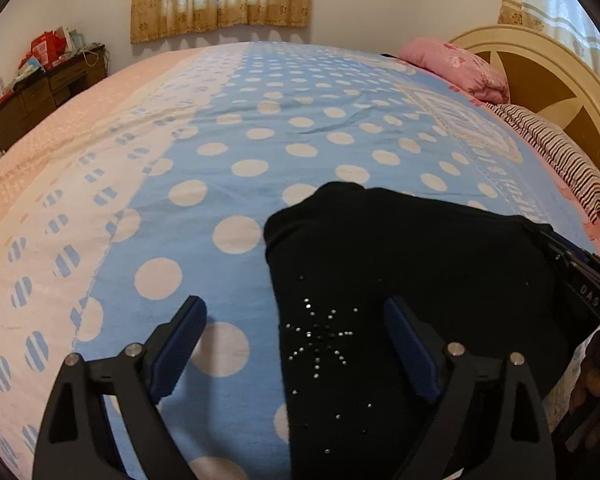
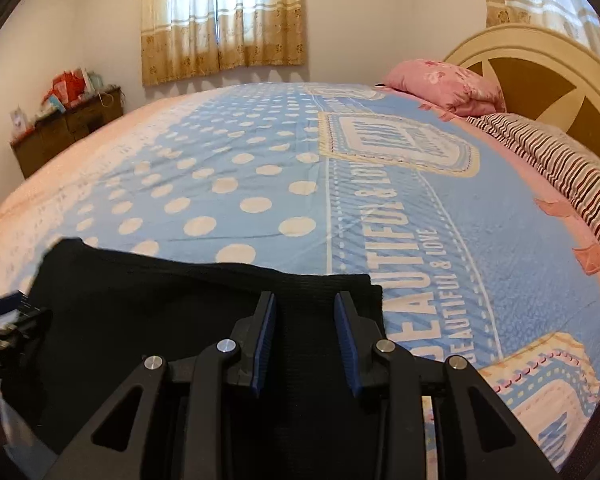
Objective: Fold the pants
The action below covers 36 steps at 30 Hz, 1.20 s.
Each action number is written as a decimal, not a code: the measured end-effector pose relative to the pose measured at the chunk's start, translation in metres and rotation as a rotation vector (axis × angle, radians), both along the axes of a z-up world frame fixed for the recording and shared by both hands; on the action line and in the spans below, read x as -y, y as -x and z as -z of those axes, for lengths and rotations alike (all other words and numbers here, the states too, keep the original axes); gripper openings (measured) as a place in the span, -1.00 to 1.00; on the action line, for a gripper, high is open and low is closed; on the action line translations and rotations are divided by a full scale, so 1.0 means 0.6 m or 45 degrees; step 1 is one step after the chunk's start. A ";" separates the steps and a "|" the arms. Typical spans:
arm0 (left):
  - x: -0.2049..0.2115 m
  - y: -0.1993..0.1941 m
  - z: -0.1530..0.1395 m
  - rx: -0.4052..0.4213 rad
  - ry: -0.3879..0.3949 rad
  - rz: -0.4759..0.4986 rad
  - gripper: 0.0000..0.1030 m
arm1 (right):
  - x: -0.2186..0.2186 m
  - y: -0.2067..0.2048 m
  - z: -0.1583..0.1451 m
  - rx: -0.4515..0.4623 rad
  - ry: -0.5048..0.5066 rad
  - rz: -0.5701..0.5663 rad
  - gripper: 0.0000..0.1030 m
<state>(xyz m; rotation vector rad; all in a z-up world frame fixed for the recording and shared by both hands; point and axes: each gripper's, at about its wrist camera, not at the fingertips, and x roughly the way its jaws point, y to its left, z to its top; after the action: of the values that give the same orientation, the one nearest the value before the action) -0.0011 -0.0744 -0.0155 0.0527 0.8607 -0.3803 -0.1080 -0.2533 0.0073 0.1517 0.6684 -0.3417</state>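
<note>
Bedspread (image 1: pixel 236 128) in blue with white dots, black pants (image 1: pixel 380 264) lying on its near part.
The left gripper (image 1: pixel 296 344) gapes wide over the pants' left edge, gripping nothing; the right gripper (image 2: pixel 305 330), jaws half apart, straddles the waistband's right end without pinching it.

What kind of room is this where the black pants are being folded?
Most likely a home bedroom. The black pants lie on a bed with a blue polka-dot cover; a cream headboard with a pink pillow stands at one end, and a curtained window and a cluttered wooden dresser line the walls.
</note>
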 end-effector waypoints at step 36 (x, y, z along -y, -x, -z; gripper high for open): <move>0.012 0.045 0.013 -0.108 0.147 0.117 1.00 | 0.044 0.130 0.059 0.154 -0.367 0.224 0.19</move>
<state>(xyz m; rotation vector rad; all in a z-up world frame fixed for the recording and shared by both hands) -0.0282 -0.0816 -0.0231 -0.0309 0.9205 -0.5203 -0.1860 -0.2797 -0.0281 0.5047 0.5836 -0.4002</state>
